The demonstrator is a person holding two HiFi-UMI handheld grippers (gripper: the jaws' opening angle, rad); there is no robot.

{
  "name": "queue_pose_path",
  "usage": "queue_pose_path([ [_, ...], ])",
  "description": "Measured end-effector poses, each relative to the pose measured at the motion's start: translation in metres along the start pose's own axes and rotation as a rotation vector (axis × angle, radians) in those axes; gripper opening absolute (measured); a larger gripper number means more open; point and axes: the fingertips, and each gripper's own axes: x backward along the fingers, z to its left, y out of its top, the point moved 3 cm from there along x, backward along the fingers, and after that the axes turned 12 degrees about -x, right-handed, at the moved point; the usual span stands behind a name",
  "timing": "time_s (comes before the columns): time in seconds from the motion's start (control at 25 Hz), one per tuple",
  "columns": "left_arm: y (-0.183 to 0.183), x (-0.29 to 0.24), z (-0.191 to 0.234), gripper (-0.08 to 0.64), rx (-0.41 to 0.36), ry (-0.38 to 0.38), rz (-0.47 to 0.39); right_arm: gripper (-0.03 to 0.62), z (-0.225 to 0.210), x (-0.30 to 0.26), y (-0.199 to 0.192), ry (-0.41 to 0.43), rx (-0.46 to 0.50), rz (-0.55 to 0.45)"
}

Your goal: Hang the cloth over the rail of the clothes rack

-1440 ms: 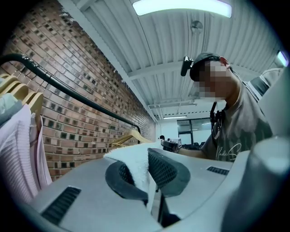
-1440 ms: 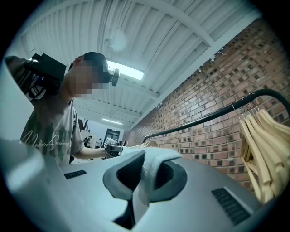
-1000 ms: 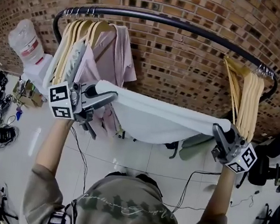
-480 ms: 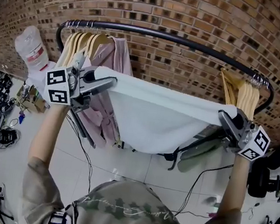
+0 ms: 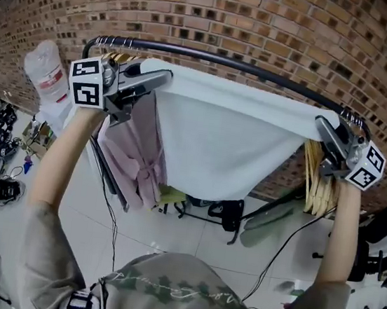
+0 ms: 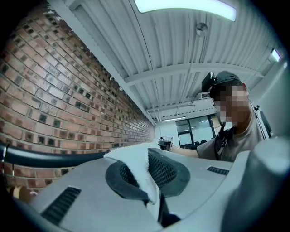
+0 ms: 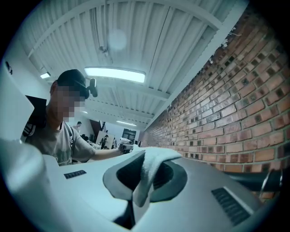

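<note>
The cloth (image 5: 223, 140) is white with a fine nap, like terry. It is stretched flat between the two grippers, its top edge just below and in front of the rail (image 5: 261, 70); whether it touches the rail cannot be told. Its lower part hangs in a shallow curve. The left gripper (image 5: 167, 77) is clamped on the cloth's left top corner. In the left gripper view the cloth edge is pinched between dark pads (image 6: 165, 170) with a moulded grid texture. The right gripper (image 5: 319, 123) is clamped on the right top corner, where a fold of cloth bulges out over the closed pads. Both gripper bodies are smooth grey plastic. Each carries a cube (image 5: 86, 81) printed with black-and-white square markers. The rail is a dark round metal tube with curved ends, set before a wall (image 5: 282, 20) of rough red-brown brick. Pale wooden hangers (image 5: 315, 184) hang at its right end. A pink garment (image 5: 133, 153) hangs at its left end. A bundle (image 5: 45, 71) in clear plastic beside the rail bears a red label, unreadable. Script across the person's grey shirt (image 5: 176, 289) is not legible.
</note>
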Motion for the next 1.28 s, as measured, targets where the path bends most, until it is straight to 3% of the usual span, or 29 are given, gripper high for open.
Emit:
queue_pose_path([
  [0.4, 0.049, -0.014, 0.053, 0.018, -0.084, 0.080, 0.030, 0.021, -0.025, -0.020, 0.063, -0.014, 0.086, 0.002],
  [0.8, 0.095, -0.026, 0.094, 0.018, -0.170, 0.184, 0.037, 0.021, -0.052, -0.043, 0.128, -0.098, 0.125, -0.041],
  [0.96, 0.112, -0.037, 0.116, 0.018, -0.210, 0.204, 0.051, 0.021, -0.072, -0.048, 0.151, -0.172, 0.116, -0.046],
  [1.16, 0.137, -0.043, 0.147, 0.018, -0.226, 0.259, 0.027, 0.021, -0.087, -0.060, 0.177, -0.169, 0.132, -0.065],
  [1.28, 0.146, -0.048, 0.162, 0.018, -0.245, 0.284, 0.032, 0.021, -0.102, -0.066, 0.189, -0.208, 0.132, -0.061],
])
